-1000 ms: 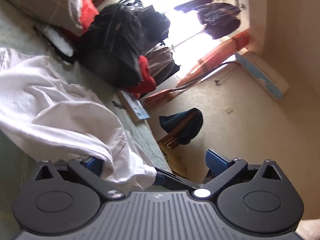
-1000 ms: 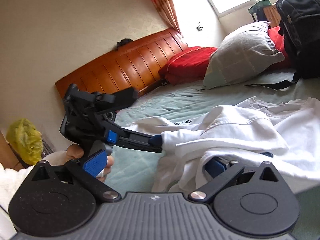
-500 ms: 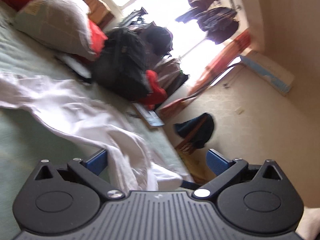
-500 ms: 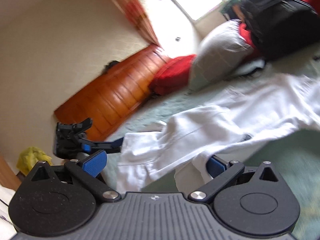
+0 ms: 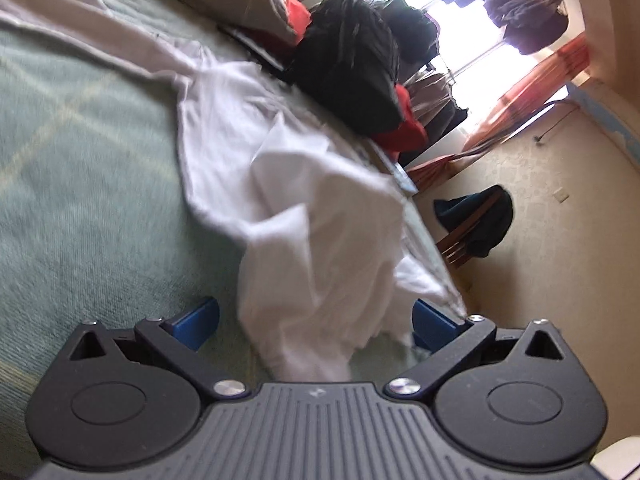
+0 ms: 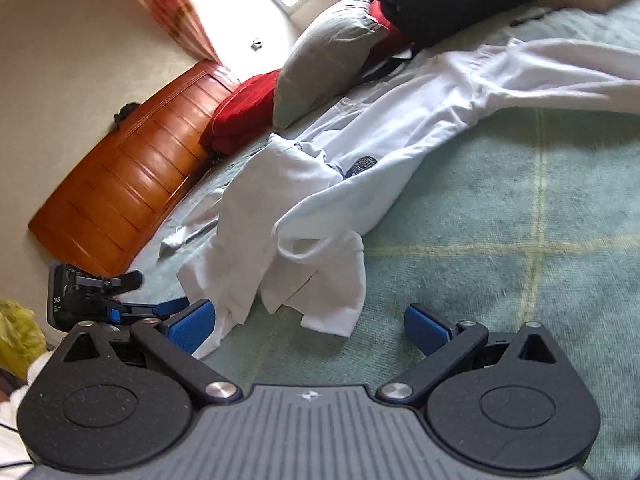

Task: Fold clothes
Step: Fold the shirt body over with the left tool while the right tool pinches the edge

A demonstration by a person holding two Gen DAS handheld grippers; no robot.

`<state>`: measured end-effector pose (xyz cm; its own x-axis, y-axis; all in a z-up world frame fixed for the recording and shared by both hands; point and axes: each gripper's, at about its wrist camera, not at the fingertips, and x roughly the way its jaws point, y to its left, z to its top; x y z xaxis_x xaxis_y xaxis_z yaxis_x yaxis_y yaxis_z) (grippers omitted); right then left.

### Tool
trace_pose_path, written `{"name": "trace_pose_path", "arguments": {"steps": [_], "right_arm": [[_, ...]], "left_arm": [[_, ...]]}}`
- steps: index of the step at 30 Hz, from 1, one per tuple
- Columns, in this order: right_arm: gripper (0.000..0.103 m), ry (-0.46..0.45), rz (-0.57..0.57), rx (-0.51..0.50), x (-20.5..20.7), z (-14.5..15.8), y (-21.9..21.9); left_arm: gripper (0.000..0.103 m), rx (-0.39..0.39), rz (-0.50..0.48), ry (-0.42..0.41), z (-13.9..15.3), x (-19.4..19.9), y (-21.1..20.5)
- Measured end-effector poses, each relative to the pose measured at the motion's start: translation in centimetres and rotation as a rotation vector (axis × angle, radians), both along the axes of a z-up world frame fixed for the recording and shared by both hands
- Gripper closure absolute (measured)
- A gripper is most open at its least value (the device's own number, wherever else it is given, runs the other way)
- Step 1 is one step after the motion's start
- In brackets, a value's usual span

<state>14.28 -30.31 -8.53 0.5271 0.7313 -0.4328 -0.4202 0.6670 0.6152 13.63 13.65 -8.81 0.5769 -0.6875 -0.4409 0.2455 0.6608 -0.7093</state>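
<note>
White garment dropped onto green bedspread | both hand-held grippers, left and right, now wide open, empty

A green bedspread meets a wooden headboard below cream walls and a sunlit window.

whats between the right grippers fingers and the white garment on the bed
Bare green bedspread, as the right wrist view shows. The right gripper is open, its jaws clear of the white garment.
</note>
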Motion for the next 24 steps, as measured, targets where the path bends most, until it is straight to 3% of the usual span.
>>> {"name": "trace_pose_path", "arguments": {"steps": [5, 11, 14, 17, 20, 24], "right_arm": [[0.000, -0.030, 0.018, -0.047, 0.7, -1.3, 0.6], [0.002, -0.010, 0.083, -0.007, 1.9, -1.7, 1.4], [0.007, -0.001, 0.116, 0.013, 2.4, -1.9, 1.8], [0.016, 0.009, 0.148, 0.034, 3.0, -2.1, 2.2], [0.027, 0.037, 0.109, 0.092, 3.7, -2.9, 1.2], [0.045, 0.063, 0.072, 0.094, 4.7, -3.3, 1.4]], "left_arm": [[0.001, 0.055, 0.001, -0.058, 0.0, 0.4, -0.8], [0.002, -0.014, 0.036, -0.044, -0.3, 2.0, -1.4], [0.002, -0.060, -0.032, -0.041, -0.4, 0.6, -1.5], [0.002, -0.053, -0.060, -0.063, -0.7, -0.2, -1.4], [0.002, -0.056, -0.031, -0.075, -1.0, 1.3, -1.4], [0.004, -0.051, -0.013, -0.079, -0.9, 2.4, -1.9]]}}
